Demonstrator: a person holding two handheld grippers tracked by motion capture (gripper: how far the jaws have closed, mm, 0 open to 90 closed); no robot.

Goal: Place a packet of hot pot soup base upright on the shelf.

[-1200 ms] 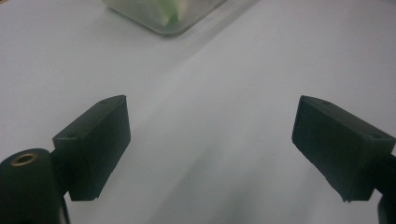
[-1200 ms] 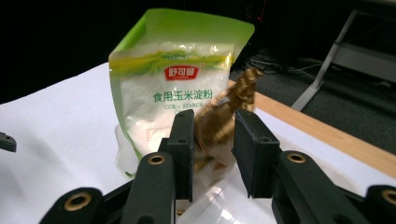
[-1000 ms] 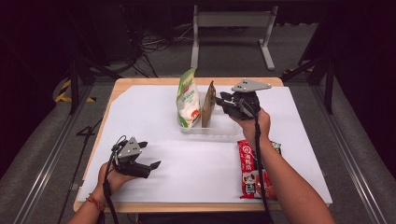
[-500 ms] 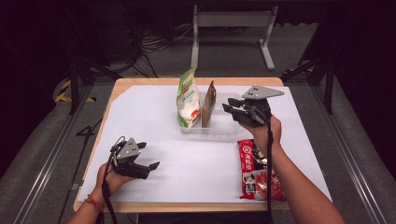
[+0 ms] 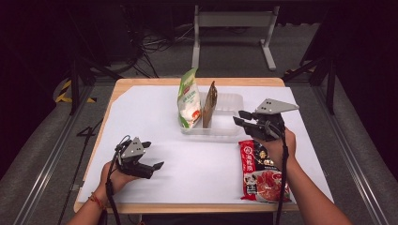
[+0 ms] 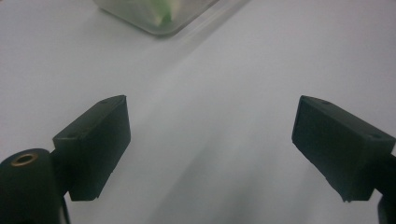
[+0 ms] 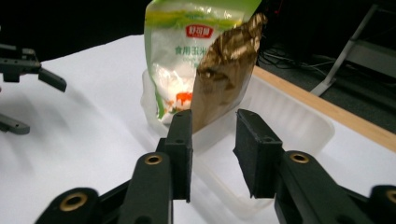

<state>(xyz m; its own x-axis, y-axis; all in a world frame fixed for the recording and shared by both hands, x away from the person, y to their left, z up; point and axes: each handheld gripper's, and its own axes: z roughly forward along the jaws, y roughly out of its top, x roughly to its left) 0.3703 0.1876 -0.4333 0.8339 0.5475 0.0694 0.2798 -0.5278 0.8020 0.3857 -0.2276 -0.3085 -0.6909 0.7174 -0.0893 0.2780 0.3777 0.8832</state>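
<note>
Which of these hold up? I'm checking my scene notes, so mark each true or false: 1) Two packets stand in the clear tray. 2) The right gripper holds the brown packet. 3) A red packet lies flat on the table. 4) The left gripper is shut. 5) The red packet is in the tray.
1) True: the green-and-white bag and the brown packet stand in the clear tray.
2) False: the right gripper is open and empty, apart from the packet.
3) True: the red packet lies flat near the table's front edge.
4) False: the left gripper is open, jaws wide apart.
5) False: it lies on the white table cover, outside the tray.
</note>
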